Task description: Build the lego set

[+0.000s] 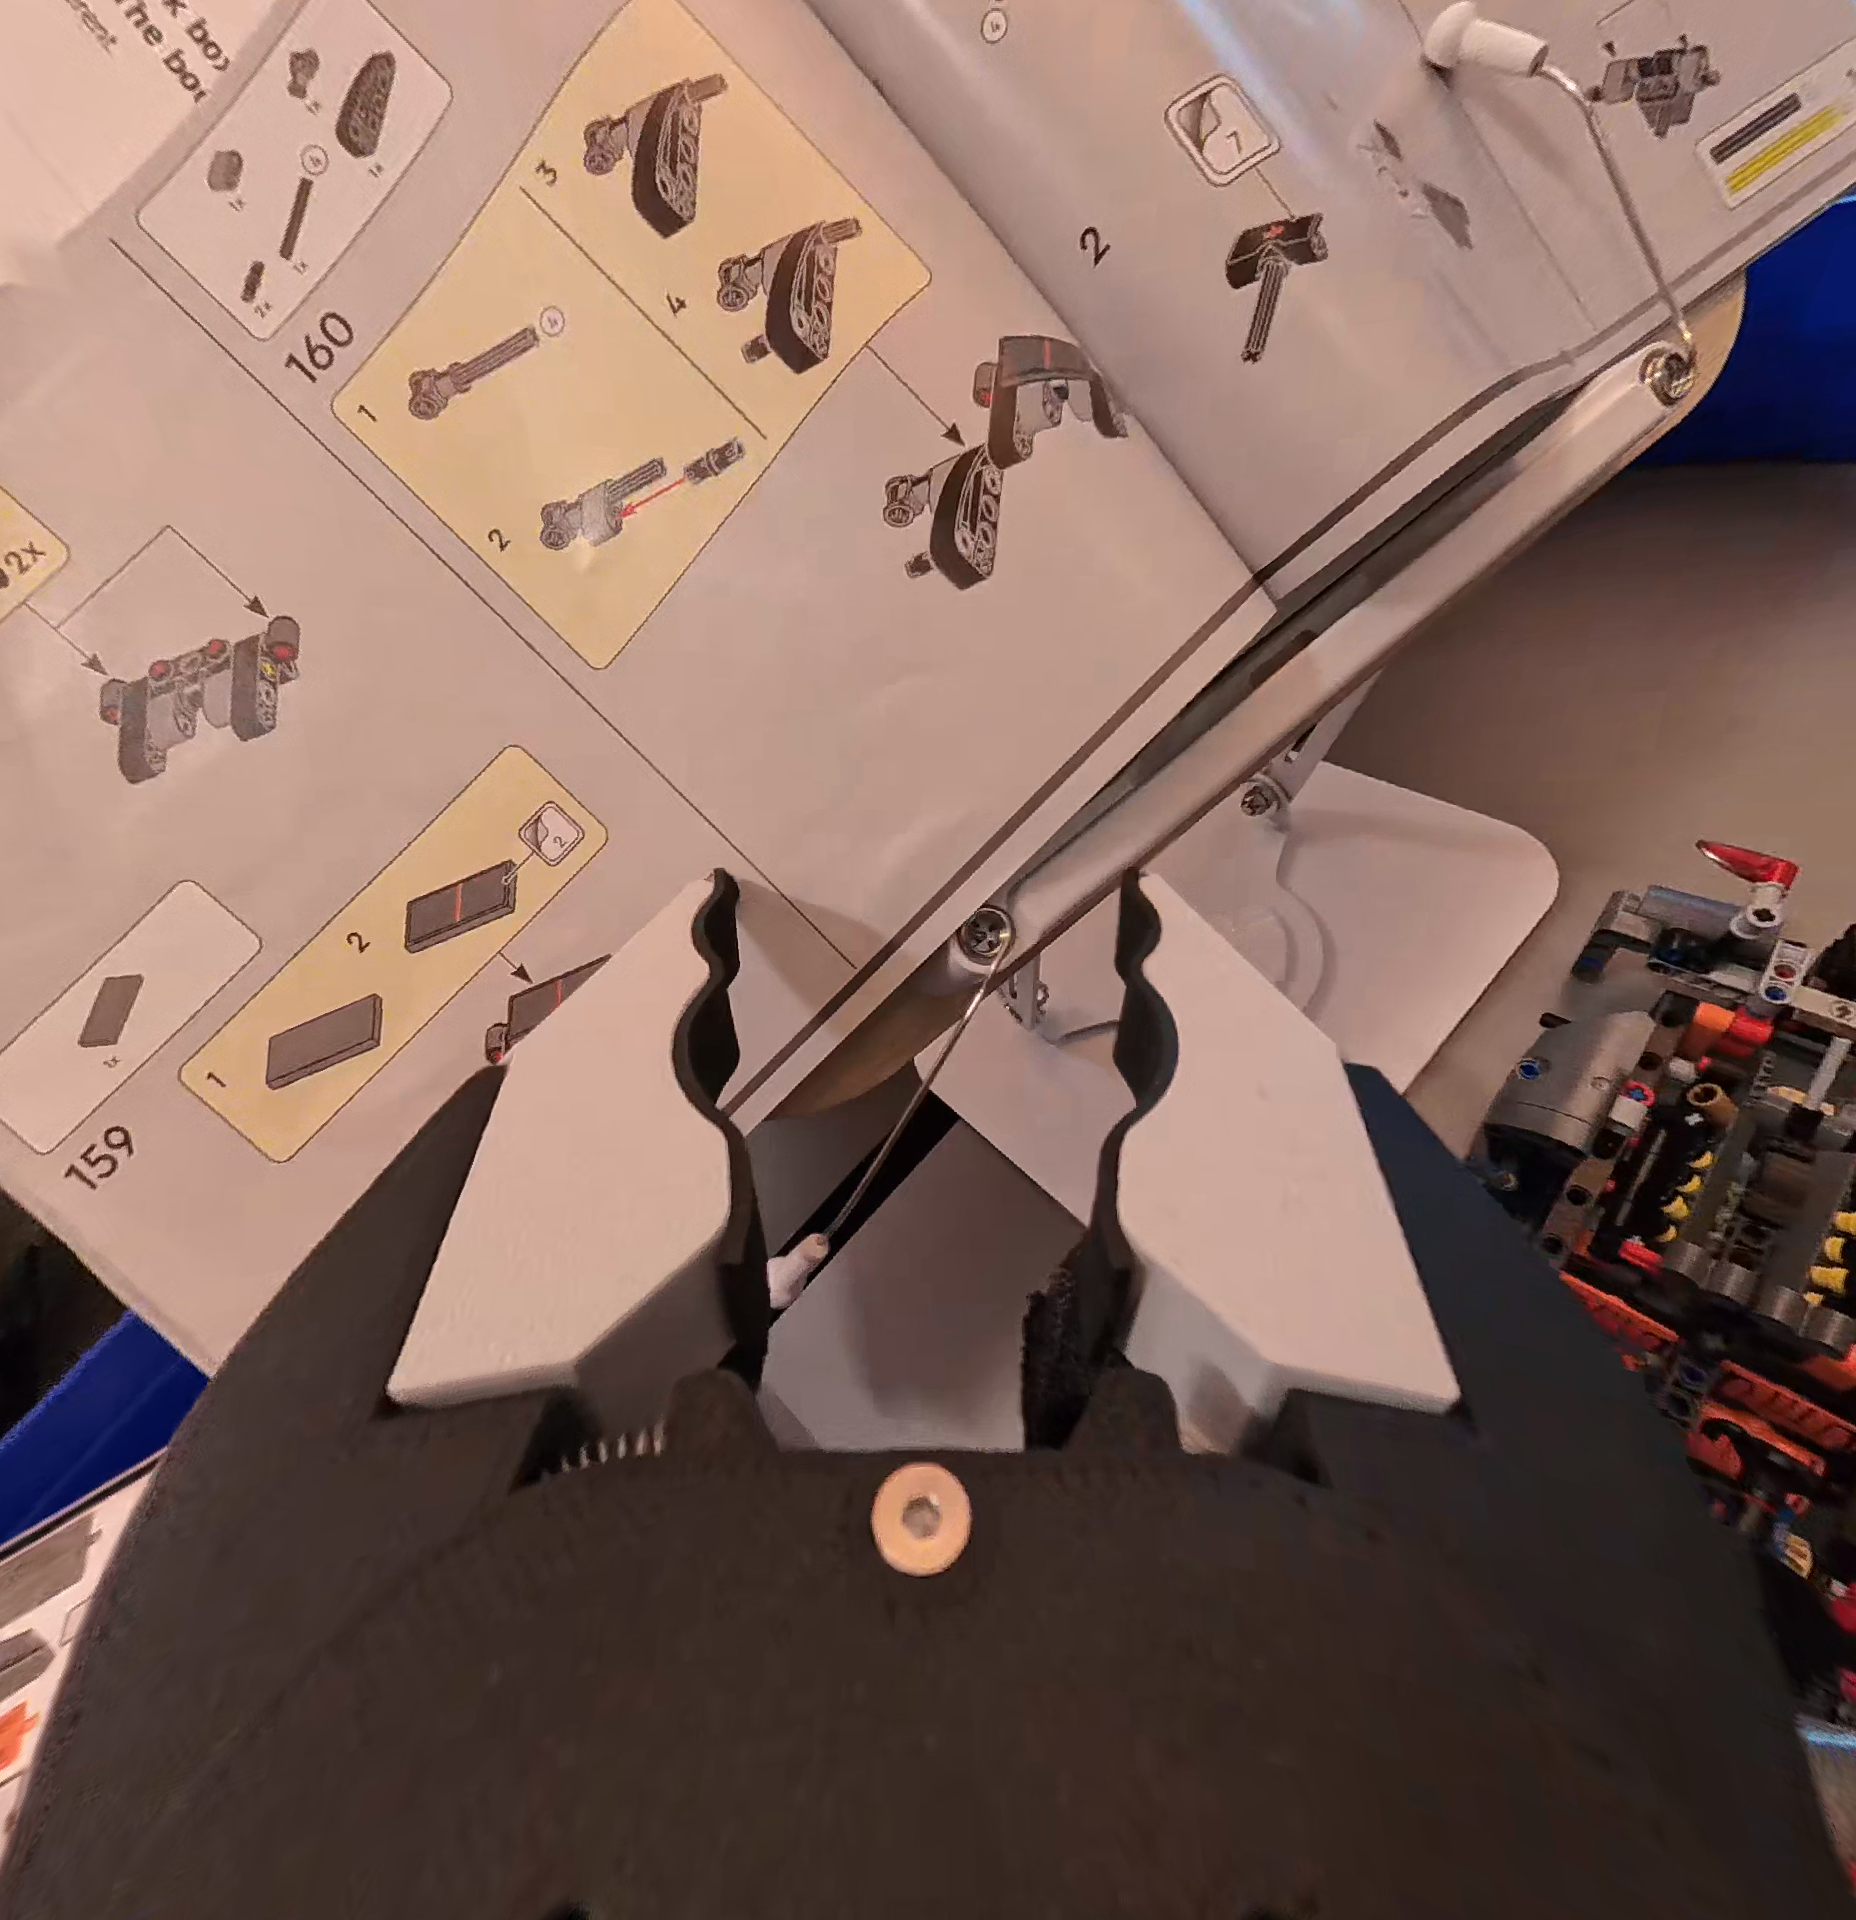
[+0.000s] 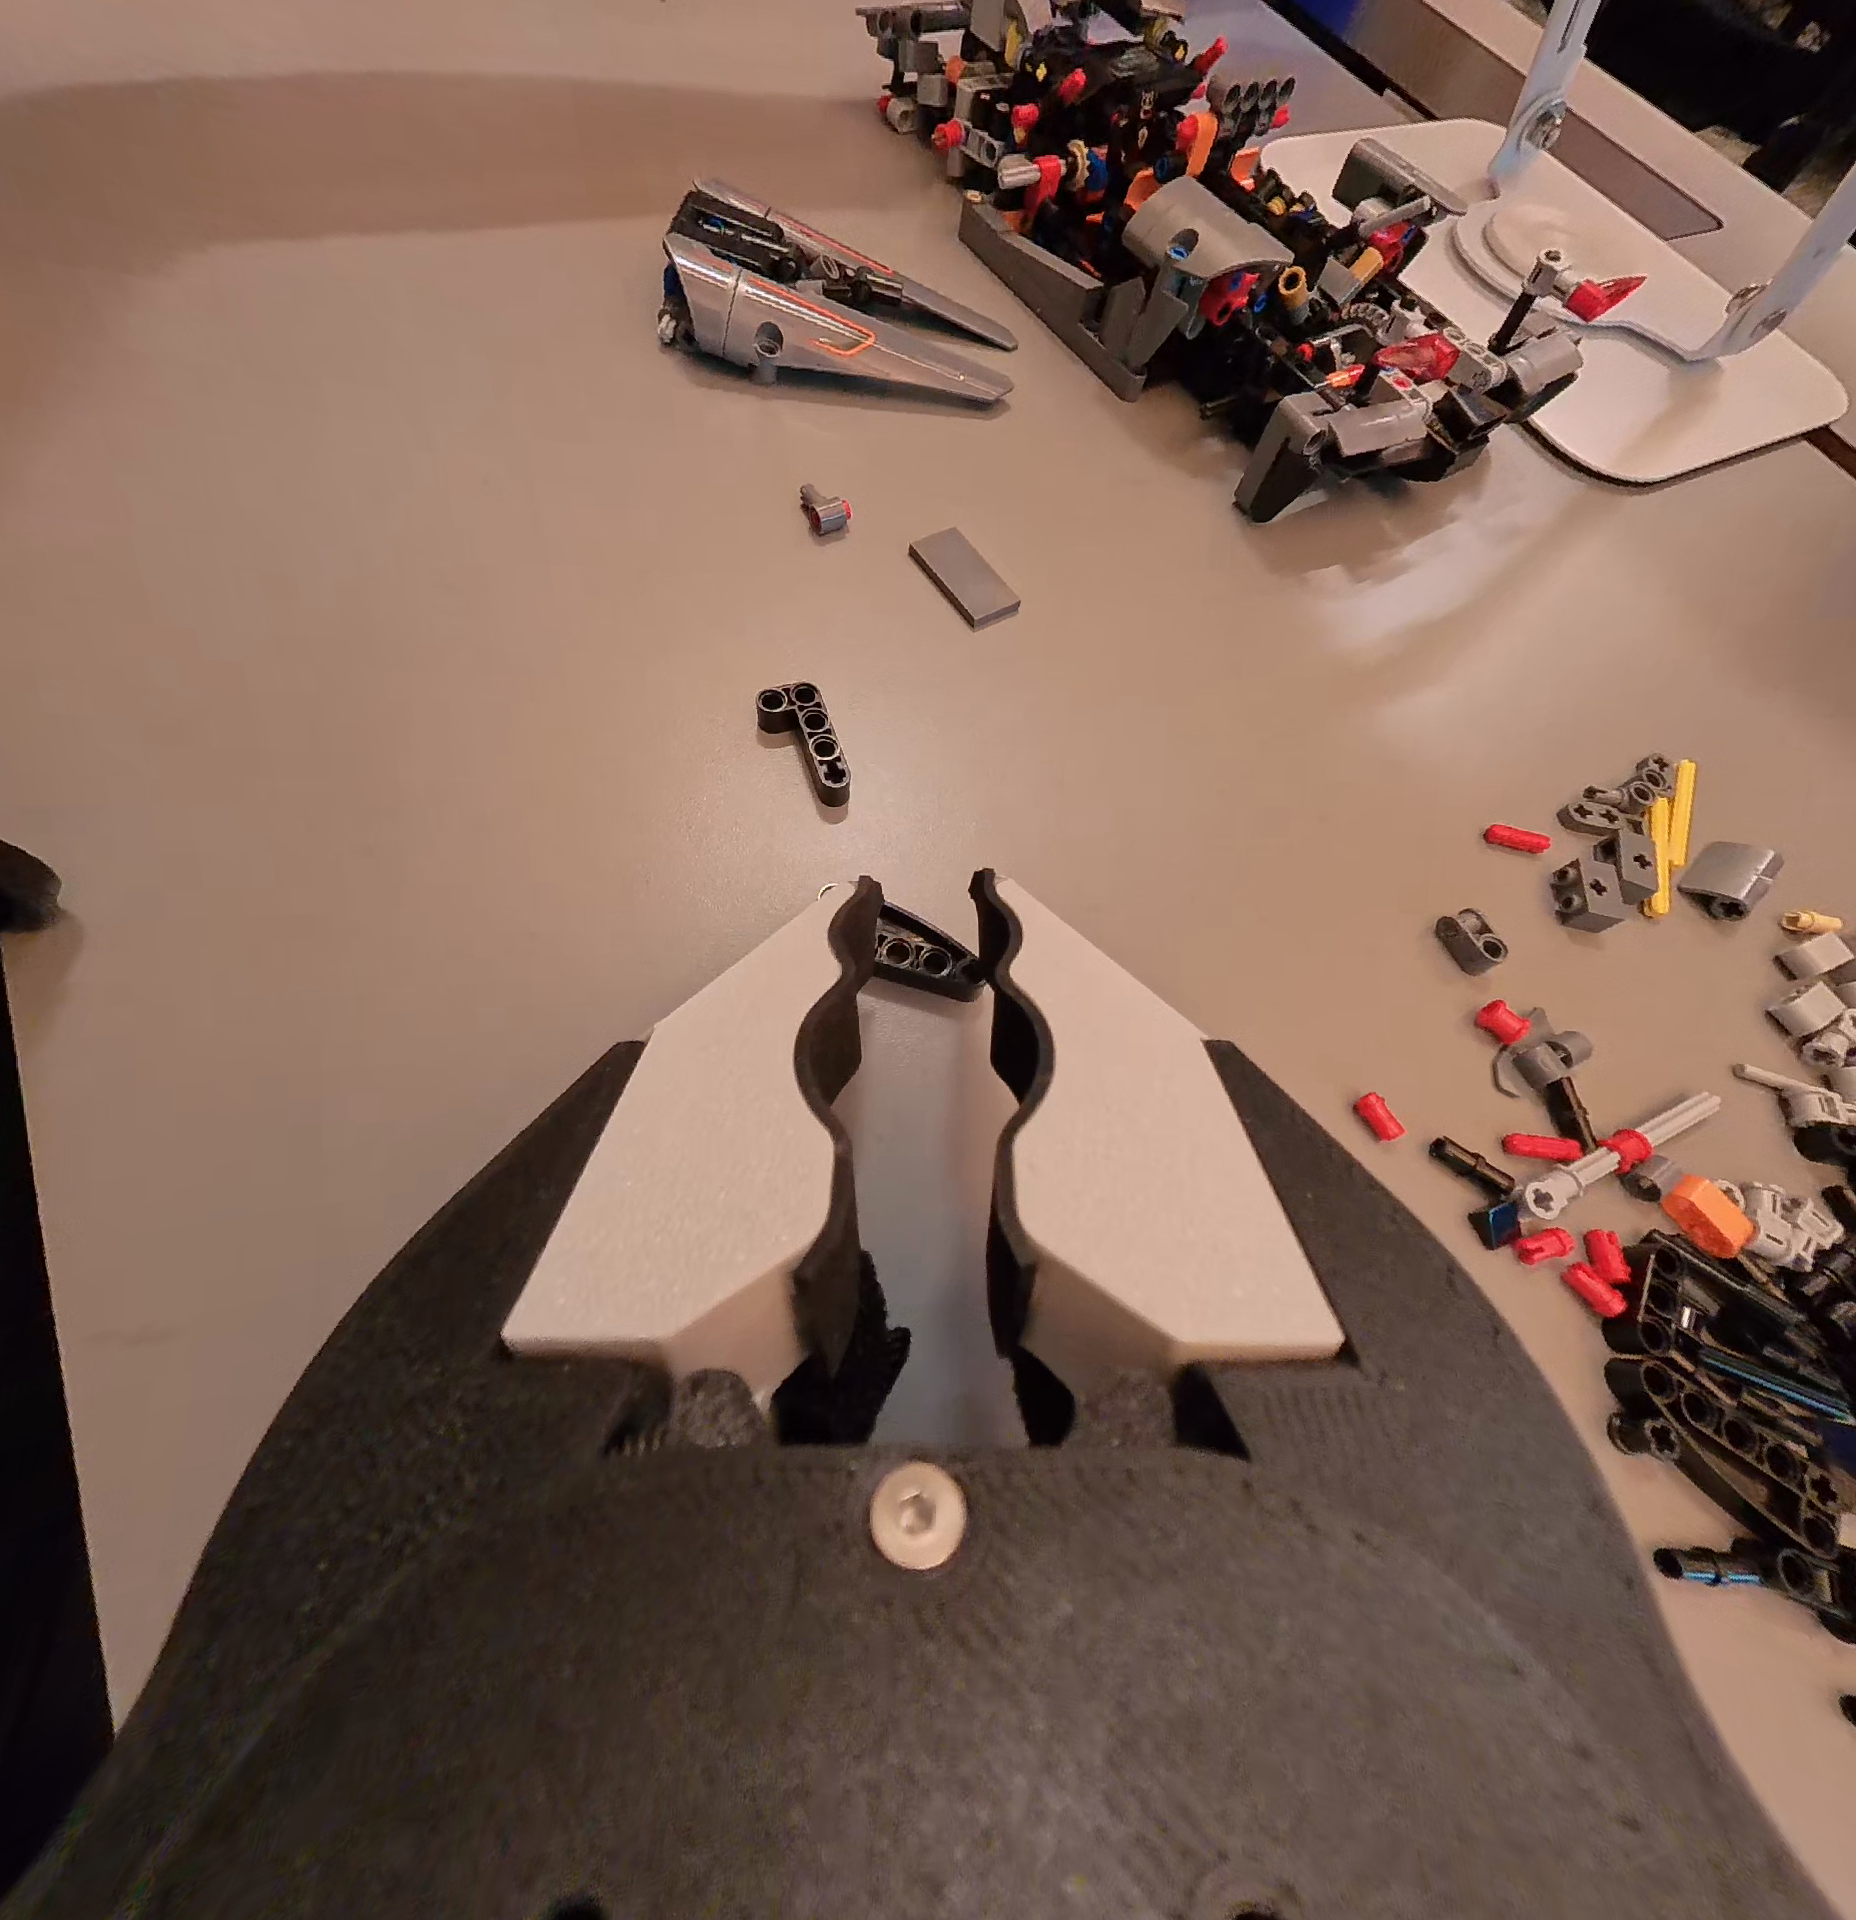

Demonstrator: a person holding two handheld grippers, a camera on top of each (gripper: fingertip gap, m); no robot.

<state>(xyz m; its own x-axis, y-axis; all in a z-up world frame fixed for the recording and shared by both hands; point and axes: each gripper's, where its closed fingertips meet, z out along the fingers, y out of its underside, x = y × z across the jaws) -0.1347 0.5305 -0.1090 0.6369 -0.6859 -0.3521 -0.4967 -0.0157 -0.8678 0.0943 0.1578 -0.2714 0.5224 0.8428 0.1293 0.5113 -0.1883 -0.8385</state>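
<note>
While the left gripper (image 1: 929,883) hangs empty with its jaws spread before the manual (image 1: 591,520) on its stand (image 1: 1402,862), the half-built model (image 1: 1734,1143) shows at the right edge, dense with grey, black, red and orange parts. Seen from the right wrist, the right gripper (image 2: 924,883) has its jaws narrowly apart around a black curved beam (image 2: 919,951) on the table (image 2: 332,623); whether they press it I cannot tell. Ahead lie an L-beam (image 2: 808,740), a grey tile (image 2: 963,577), a grey wedge panel (image 2: 820,301) and the model (image 2: 1215,239); loose parts (image 2: 1682,1195) sit right.
</note>
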